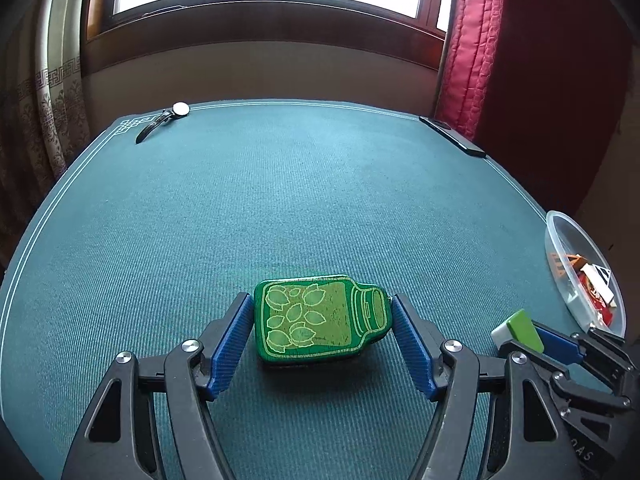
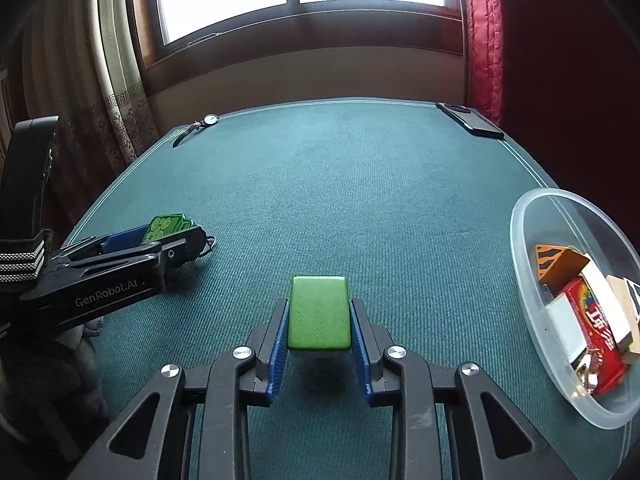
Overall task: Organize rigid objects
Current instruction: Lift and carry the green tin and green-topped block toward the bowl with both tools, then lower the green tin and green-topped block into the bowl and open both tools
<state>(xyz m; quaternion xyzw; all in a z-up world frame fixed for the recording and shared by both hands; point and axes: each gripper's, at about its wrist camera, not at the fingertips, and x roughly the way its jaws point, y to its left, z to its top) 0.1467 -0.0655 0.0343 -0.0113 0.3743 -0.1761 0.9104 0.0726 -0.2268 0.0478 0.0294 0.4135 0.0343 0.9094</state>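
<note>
A dark green jar-shaped piece [image 1: 320, 316] with a leaf pattern lies flat between the blue pads of my left gripper [image 1: 324, 312], which is shut on its two ends; a shadow shows under it. In the right wrist view the same piece [image 2: 164, 226] sits in the left gripper [image 2: 160, 236] at the left. My right gripper [image 2: 320, 320] is shut on a light green block [image 2: 319, 312], held just above the teal table cover [image 2: 360, 200]. From the left wrist view the block [image 1: 520, 328] shows a white underside.
A clear plastic bowl [image 2: 520, 216] with several small boxes stands at the table's right edge, also in the left wrist view as the bowl [image 1: 556, 220]. A wristwatch [image 2: 210, 119] lies at the far left corner, a black flat device [image 2: 472, 120] at the far right.
</note>
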